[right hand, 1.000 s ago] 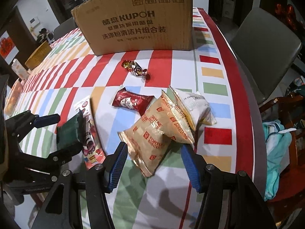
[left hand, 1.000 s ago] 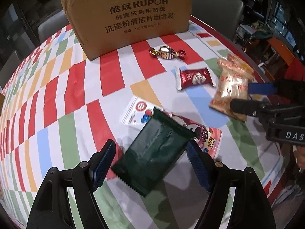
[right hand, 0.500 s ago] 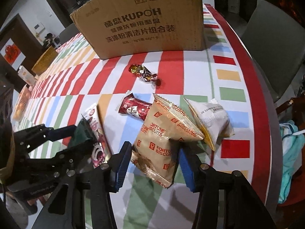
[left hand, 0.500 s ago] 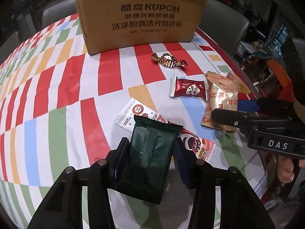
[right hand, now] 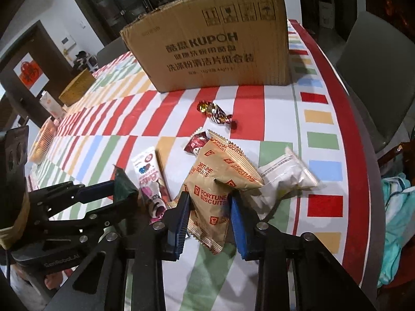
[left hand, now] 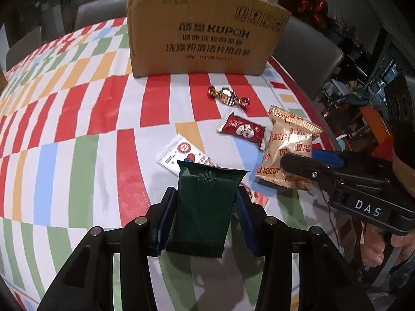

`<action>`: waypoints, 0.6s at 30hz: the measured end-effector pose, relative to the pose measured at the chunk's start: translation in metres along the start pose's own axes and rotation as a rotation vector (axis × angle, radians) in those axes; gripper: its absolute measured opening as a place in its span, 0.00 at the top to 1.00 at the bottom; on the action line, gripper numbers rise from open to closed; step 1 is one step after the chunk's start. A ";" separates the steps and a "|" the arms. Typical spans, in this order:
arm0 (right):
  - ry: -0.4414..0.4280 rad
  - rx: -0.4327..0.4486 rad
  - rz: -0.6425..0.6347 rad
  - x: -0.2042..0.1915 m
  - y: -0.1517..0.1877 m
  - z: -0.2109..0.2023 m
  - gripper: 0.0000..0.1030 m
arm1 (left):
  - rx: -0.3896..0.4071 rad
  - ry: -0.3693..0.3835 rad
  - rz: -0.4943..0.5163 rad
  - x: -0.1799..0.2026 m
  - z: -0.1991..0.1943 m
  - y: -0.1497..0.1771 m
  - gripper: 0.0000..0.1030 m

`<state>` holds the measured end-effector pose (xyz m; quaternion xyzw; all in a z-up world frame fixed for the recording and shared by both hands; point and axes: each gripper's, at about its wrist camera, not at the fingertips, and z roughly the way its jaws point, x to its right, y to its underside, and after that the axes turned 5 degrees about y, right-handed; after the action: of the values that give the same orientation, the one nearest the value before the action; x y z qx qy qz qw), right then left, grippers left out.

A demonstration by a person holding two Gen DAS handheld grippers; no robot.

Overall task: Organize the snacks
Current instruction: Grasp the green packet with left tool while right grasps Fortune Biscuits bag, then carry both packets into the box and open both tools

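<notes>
**Both claws clamped on snack packets**

The left claw (left hand: pixel 205 223) has its blue pads pressed against the two sides of a dark green packet (left hand: pixel 205 207), which stands tilted up off the checkered surface (left hand: pixel 77 155). Under and just behind it lies a white pouch with cartoon print (left hand: pixel 181 153).

The right claw (right hand: pixel 210 215) is closed on the lower end of a tan Fortune Biscuits bag (right hand: pixel 215 181) (its top corner leans against a pale white packet (right hand: pixel 288 173) to the right). Whether the bag is clear of the surface cannot be told. A red wrapper (left hand: pixel 242 131) lies just beyond the biscuit bag, partly hidden by it in the right wrist view. Farther back sits a foil-wrapped candy (left hand: pixel 228 96), and behind that a cardboard box (left hand: pixel 205 36) stands upright near the surface's far side.
</notes>
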<state>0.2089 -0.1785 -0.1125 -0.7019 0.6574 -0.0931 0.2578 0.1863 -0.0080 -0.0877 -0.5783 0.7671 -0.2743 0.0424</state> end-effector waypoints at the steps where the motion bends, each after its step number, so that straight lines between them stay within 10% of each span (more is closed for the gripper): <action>1: 0.000 0.006 0.000 0.001 0.001 -0.004 0.69 | 0.008 -0.002 0.002 0.001 -0.003 -0.001 0.56; 18: 0.000 0.158 -0.054 -0.007 -0.015 -0.058 0.69 | 0.171 -0.028 0.036 0.018 -0.057 -0.023 0.58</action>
<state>0.1939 -0.1855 -0.0549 -0.6966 0.6291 -0.1517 0.3098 0.1782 -0.0077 -0.0243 -0.5625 0.7505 -0.3300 0.1071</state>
